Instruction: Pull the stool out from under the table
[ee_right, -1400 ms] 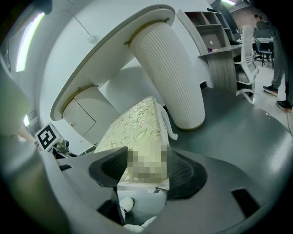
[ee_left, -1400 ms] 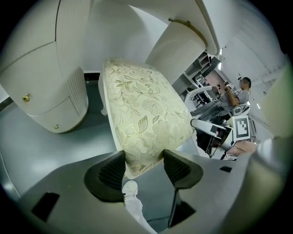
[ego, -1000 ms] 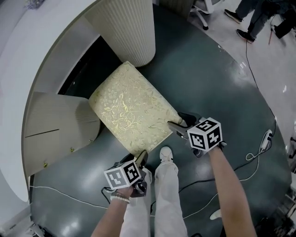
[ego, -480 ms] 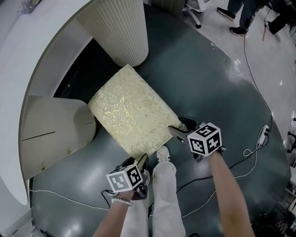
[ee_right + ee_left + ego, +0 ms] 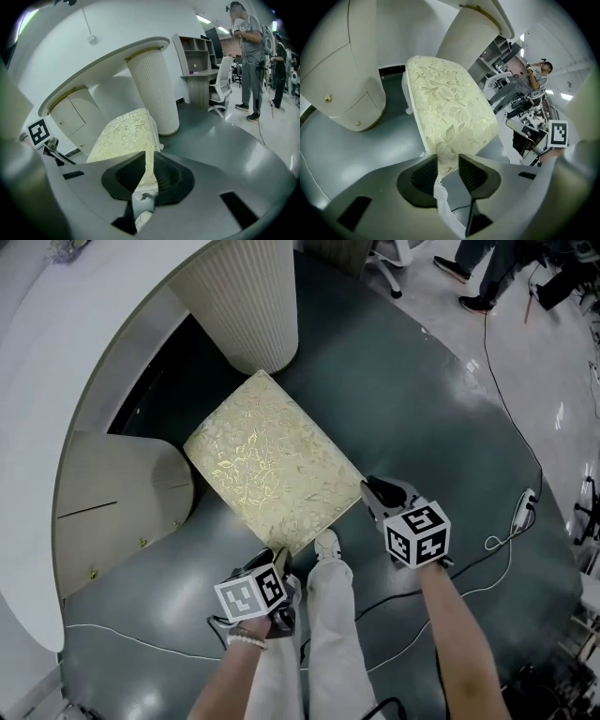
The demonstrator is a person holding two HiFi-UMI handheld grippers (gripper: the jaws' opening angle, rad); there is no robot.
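The stool (image 5: 272, 460) has a gold floral cushion and stands on the dark floor, its far end by the table's ribbed pillar (image 5: 248, 296). My left gripper (image 5: 284, 559) is at its near corner. In the left gripper view the jaws of this gripper (image 5: 447, 164) have just been closing and the pads press on the cushion's corner (image 5: 450, 103). My right gripper (image 5: 370, 488) sits just beside the stool's right corner. Its jaws (image 5: 150, 164) have just been closing to a thin slit; the cushion (image 5: 124, 136) shows through it, and no grip shows.
The white curved table (image 5: 94, 324) arcs over the left, with a cream cabinet (image 5: 112, 512) under it beside the stool. My trouser leg (image 5: 323, 634) and shoe (image 5: 326, 545) touch the stool's near edge. Cables (image 5: 497, 549) and a power strip (image 5: 522, 507) lie at right. People (image 5: 487, 268) stand at the back.
The right gripper's fingers, which straddled the stool's right corner, have come together and tilted up beside it. The left gripper's jaws have narrowed onto the near corner. The stool has not moved.
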